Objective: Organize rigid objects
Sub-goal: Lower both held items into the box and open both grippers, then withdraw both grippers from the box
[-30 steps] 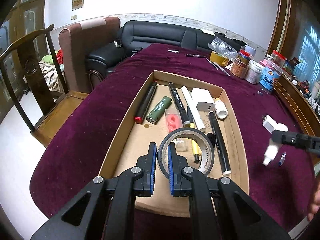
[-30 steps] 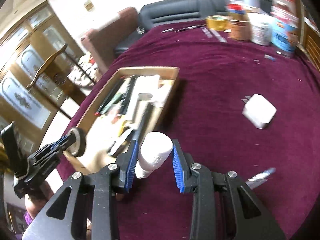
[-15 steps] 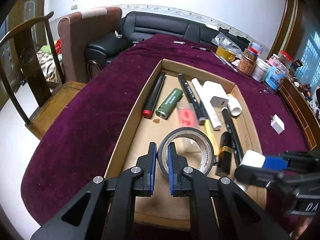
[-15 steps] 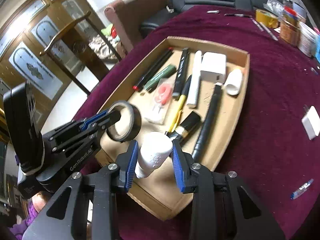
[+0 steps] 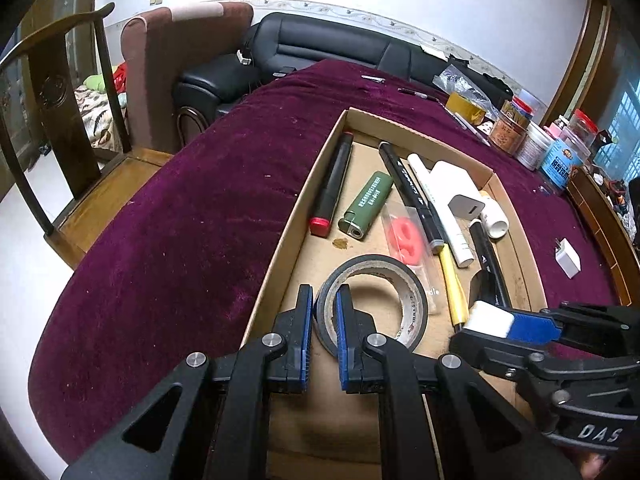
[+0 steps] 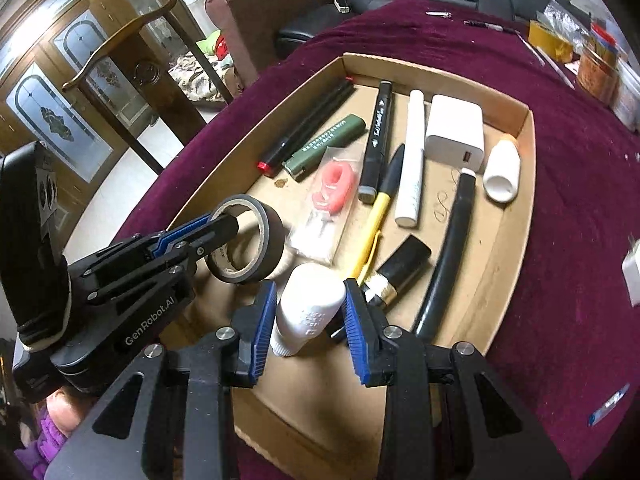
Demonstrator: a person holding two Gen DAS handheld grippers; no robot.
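Observation:
A shallow cardboard tray (image 5: pixel 316 172) (image 6: pixel 528 152) on a purple cloth holds pens, a green lighter (image 5: pixel 366 205), a white charger (image 6: pixel 454 132) and a white tube (image 6: pixel 502 170). My left gripper (image 5: pixel 323 332) (image 6: pixel 222 226) is shut on the wall of a black tape roll (image 5: pixel 404 300) (image 6: pixel 264 240), holding it just above the tray's near end. My right gripper (image 6: pixel 310 314) (image 5: pixel 492 322) is shut on a white bottle (image 6: pixel 308 308), low over the tray's near right part, beside the tape.
A small white plug (image 5: pixel 568 258) lies on the cloth right of the tray. Jars and cans (image 5: pixel 532 140) stand at the table's far right. A wooden chair (image 5: pixel 60 120) and a black sofa (image 5: pixel 320 48) stand beyond the table's left and far edges.
My right gripper has carried the white bottle from over the cloth on the right to low over the tray's near end. My left gripper has kept hold of the tape roll.

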